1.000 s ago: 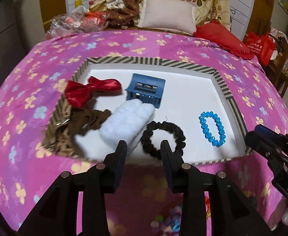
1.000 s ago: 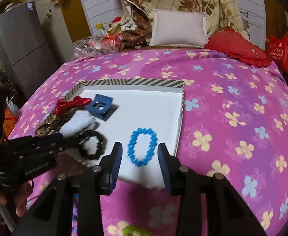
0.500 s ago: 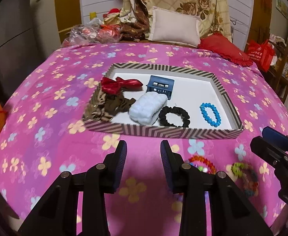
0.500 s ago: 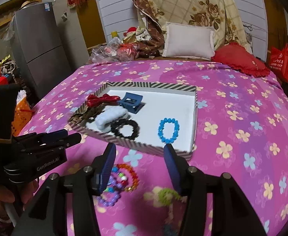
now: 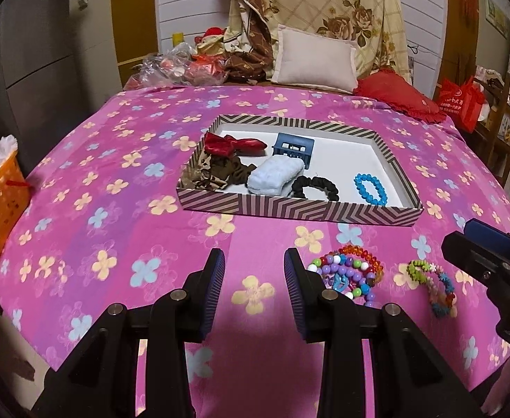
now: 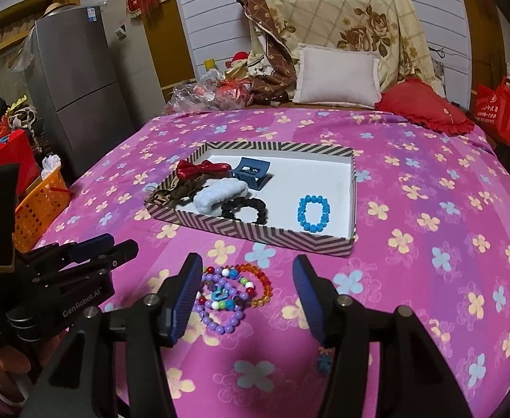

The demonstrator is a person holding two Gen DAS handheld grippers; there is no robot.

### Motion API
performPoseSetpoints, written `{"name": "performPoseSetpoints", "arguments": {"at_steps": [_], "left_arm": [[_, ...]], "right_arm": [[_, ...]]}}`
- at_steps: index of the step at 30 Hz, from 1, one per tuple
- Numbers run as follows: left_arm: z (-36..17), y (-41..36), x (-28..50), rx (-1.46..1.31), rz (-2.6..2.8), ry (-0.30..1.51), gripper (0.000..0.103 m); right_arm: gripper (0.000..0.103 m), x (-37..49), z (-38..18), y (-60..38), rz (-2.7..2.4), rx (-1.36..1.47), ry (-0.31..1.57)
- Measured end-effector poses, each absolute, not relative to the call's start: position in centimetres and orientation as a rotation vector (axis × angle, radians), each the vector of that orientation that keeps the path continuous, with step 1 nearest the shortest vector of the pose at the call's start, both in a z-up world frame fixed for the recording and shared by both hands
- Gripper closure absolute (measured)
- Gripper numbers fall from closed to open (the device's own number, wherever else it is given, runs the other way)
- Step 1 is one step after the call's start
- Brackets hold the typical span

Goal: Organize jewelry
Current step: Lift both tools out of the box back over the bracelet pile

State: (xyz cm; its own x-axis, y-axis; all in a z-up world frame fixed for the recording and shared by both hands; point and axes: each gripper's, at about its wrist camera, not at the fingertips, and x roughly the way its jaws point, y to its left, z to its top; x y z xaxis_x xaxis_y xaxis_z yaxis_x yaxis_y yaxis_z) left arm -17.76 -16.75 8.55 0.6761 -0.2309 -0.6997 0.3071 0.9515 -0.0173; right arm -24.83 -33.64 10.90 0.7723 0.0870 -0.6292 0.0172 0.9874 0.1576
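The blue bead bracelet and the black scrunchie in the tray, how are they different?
The blue bead bracelet is a ring of glossy, see-through beads; the black scrunchie is a matte, ruffled band. The bracelet lies alone on bare white floor of the striped tray; the scrunchie sits against the pale blue fluffy item. Both lie flat as closed loops.

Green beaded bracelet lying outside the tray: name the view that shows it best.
Left wrist view: the green beaded bracelet lies fully visible on the bedspread. In the right wrist view only a fragment peeks out beside the right claw's finger.
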Motion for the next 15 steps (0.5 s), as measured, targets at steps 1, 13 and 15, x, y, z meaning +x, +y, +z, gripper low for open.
{"name": "performPoseSetpoints", "arguments": {"at_steps": [1, 13, 15], "left_arm": [[8.51, -16.69, -17.97, 0.106, -0.304, 0.769, 0.068], [8.31, -16.59, -18.63, 0.103, -0.310, 0.771, 0.068], [8.23, -16.60, -18.65, 0.103, -0.308, 0.773, 0.068]], "right_arm": [[0.046, -24.98, 10.95, -33.49, 0.037, 0.153, 0.686], [0.046, -25.67, 11.10, -32.85, 0.042, 0.133, 0.682], [0.046, -25.70, 11.10, -32.85, 0.043, 0.133, 0.684]]}}
